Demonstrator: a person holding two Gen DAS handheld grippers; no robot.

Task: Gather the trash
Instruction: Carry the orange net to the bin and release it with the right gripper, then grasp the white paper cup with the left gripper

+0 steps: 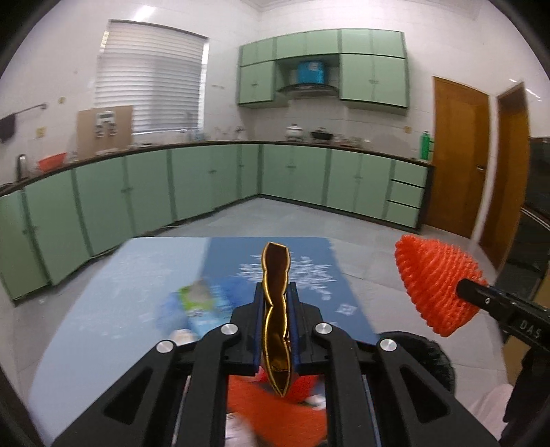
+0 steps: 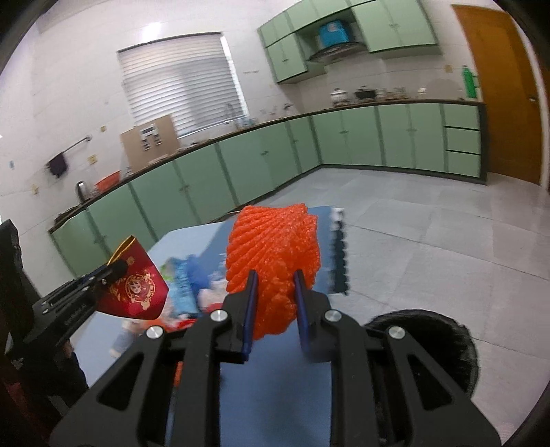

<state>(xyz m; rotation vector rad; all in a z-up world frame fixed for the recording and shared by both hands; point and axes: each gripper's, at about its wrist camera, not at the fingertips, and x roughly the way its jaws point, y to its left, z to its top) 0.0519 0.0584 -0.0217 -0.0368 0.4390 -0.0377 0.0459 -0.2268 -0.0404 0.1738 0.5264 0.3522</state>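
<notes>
So both grippers are loaded: the left gripper (image 1: 276,302) clamps a red-and-gold pouch (image 1: 275,309) standing upright, the right gripper (image 2: 275,292) squeezes an orange foam net (image 2: 273,261); the black bin (image 2: 443,344) sits low right, nearer the right one.

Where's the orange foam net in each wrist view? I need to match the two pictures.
Left wrist: orange foam net at right edge, clamped in the right gripper.
Right wrist: orange foam net centre, between the fingers.
Shared landmark: blue box above the range hood.
</notes>
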